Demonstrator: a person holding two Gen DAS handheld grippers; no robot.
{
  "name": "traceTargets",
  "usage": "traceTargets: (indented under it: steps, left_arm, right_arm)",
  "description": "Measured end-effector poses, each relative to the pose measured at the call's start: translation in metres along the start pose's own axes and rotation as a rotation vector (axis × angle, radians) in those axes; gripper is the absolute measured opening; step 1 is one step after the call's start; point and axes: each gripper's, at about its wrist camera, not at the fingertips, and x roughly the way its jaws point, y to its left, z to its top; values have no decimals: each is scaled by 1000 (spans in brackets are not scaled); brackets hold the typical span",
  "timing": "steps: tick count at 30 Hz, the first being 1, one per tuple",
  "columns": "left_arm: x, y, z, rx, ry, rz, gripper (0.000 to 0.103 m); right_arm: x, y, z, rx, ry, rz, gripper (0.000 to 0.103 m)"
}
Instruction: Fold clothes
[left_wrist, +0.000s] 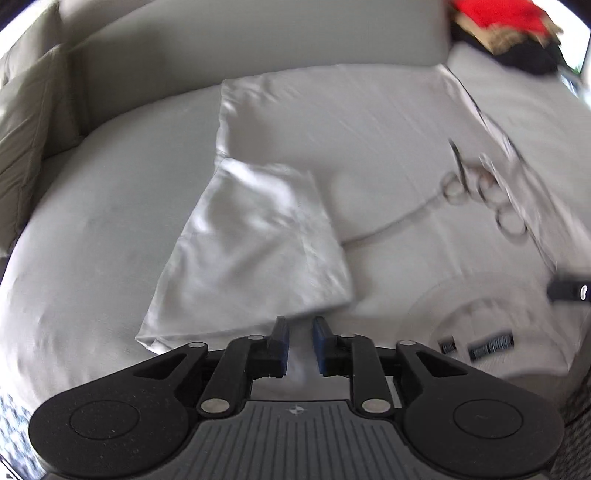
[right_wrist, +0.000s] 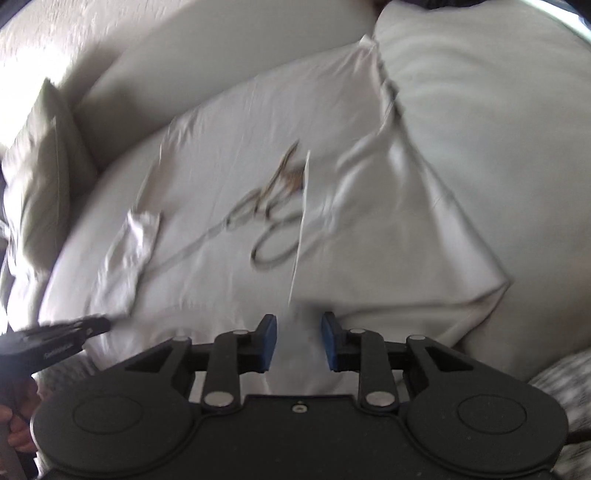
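A white T-shirt (left_wrist: 332, 122) lies spread flat on a pale bed, with a printed loop design (left_wrist: 480, 184) on its front and a neck label (left_wrist: 487, 347) at the near right. One sleeve (left_wrist: 251, 251) is folded over and lies at the near left. My left gripper (left_wrist: 300, 328) hovers low at the shirt's near edge, jaws apart, with white cloth showing between the blue pads. In the right wrist view the shirt (right_wrist: 258, 147) and its design (right_wrist: 273, 221) are blurred. My right gripper (right_wrist: 299, 325) is above the shirt's near edge, jaws apart, with cloth between them. The left gripper (right_wrist: 55, 339) shows at the left.
Pale cushions (left_wrist: 33, 122) stand along the bed's left side and a long bolster (left_wrist: 258, 40) lies at the back. A pile of red and black clothes (left_wrist: 506, 29) sits at the far right. A patterned blanket (right_wrist: 561, 376) lies at the near right.
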Motion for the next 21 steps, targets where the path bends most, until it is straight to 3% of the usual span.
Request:
traceTargets:
  steps: [2, 13, 16, 21]
  left_arm:
    - [-2, -13, -6, 62, -24, 38, 13]
    - [-38, -7, -25, 47, -78, -43, 15]
    - [-49, -6, -30, 41, -96, -63, 15]
    - [-90, 20, 14, -39, -264, -51, 15]
  right_arm:
    - [-5, 4, -5, -36, 8, -6, 27]
    - [-33, 3, -26, 1, 92, 13, 28]
    - [-45, 7, -16, 22, 57, 56, 28]
    - [-83, 24, 27, 65, -80, 164, 29]
